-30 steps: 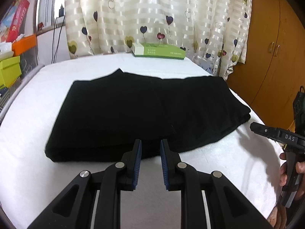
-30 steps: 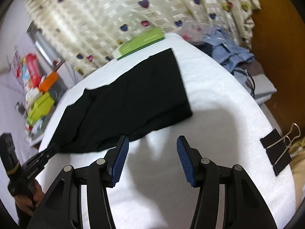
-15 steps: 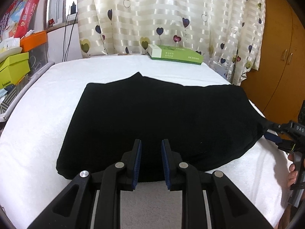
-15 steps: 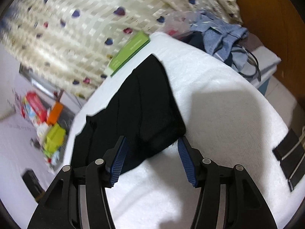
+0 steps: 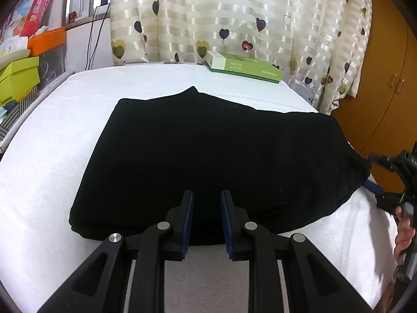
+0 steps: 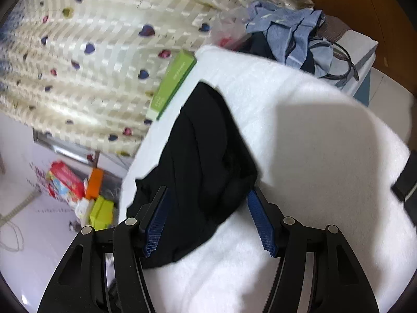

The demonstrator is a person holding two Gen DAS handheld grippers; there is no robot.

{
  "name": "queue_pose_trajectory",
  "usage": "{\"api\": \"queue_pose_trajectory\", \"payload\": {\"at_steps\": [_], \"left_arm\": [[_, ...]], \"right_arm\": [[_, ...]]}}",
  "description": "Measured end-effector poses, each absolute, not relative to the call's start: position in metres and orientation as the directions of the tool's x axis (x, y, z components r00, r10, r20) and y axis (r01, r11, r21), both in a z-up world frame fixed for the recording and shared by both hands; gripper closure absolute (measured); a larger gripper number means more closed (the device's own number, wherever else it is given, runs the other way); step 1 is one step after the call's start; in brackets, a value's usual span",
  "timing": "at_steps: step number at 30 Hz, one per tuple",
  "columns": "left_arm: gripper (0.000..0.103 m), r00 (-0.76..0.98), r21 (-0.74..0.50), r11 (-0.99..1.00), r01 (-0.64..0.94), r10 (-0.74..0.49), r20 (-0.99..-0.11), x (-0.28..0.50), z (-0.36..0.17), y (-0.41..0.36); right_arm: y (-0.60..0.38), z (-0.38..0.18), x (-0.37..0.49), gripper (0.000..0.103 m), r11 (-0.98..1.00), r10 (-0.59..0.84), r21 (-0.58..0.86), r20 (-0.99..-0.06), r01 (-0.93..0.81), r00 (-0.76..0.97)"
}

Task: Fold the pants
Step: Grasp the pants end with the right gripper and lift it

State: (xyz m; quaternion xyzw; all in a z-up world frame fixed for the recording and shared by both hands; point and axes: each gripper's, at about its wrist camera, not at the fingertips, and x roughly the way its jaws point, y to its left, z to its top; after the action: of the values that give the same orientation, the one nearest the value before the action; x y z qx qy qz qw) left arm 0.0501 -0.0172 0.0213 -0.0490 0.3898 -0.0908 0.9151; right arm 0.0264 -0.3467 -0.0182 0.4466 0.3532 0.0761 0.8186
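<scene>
Black pants [image 5: 208,151] lie folded into a wide flat rectangle on the white-covered table [image 5: 52,177]. My left gripper [image 5: 206,198] hovers over the middle of their near edge, its blue pads a narrow gap apart and holding nothing. At the pants' right end my right gripper [image 5: 368,170] is held by a hand, one finger above the cloth and one below. In the right wrist view the right gripper [image 6: 207,191] stands wide open, and the bunched end of the pants [image 6: 203,156] lies between its fingers without being pinched.
A green box [image 5: 245,67] lies at the table's far edge before a heart-print curtain [image 5: 234,13]. A wooden cupboard [image 5: 385,83] stands on the right, stacked boxes [image 5: 18,78] on the left. Blue clothes [image 6: 292,34] are piled beyond the table end, near a black binder clip [image 6: 406,180].
Both grippers have moved in toward the pants. The left one now reaches over the near edge, and the right one has come from beside the table to straddle the pants' end.
</scene>
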Motion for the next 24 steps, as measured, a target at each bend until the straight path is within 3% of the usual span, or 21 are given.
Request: {"api": "queue_pose_trajectory", "payload": {"at_steps": [3, 13, 19, 21, 23, 24], "left_arm": [[0.08, 0.675, -0.167, 0.978, 0.128, -0.21, -0.707, 0.05, 0.02, -0.017], [0.08, 0.669, -0.175, 0.976, 0.131, -0.217, -0.711, 0.05, 0.019, -0.018], [0.079, 0.659, -0.186, 0.974, 0.132, -0.226, -0.717, 0.05, 0.017, -0.019], [0.079, 0.659, -0.185, 0.974, 0.13, -0.224, -0.718, 0.05, 0.017, -0.018], [0.079, 0.659, -0.183, 0.974, 0.13, -0.223, -0.718, 0.05, 0.016, -0.019], [0.079, 0.659, -0.181, 0.975, 0.13, -0.221, -0.719, 0.051, 0.016, -0.019]], "right_arm": [[-0.338, -0.017, 0.029, 0.04, 0.627, 0.441, 0.757, -0.537, 0.181, 0.72], [-0.325, -0.012, 0.051, 0.04, 0.659, 0.401, 0.739, -0.502, 0.14, 0.766], [-0.317, -0.013, 0.07, 0.04, 0.702, 0.373, 0.696, -0.541, 0.152, 0.753], [-0.314, -0.012, 0.076, 0.043, 0.727, 0.352, 0.67, -0.553, 0.152, 0.755], [-0.312, -0.011, 0.081, 0.062, 0.751, 0.332, 0.641, -0.573, 0.158, 0.749], [-0.312, -0.011, 0.082, 0.067, 0.757, 0.326, 0.632, -0.582, 0.163, 0.745]]}}
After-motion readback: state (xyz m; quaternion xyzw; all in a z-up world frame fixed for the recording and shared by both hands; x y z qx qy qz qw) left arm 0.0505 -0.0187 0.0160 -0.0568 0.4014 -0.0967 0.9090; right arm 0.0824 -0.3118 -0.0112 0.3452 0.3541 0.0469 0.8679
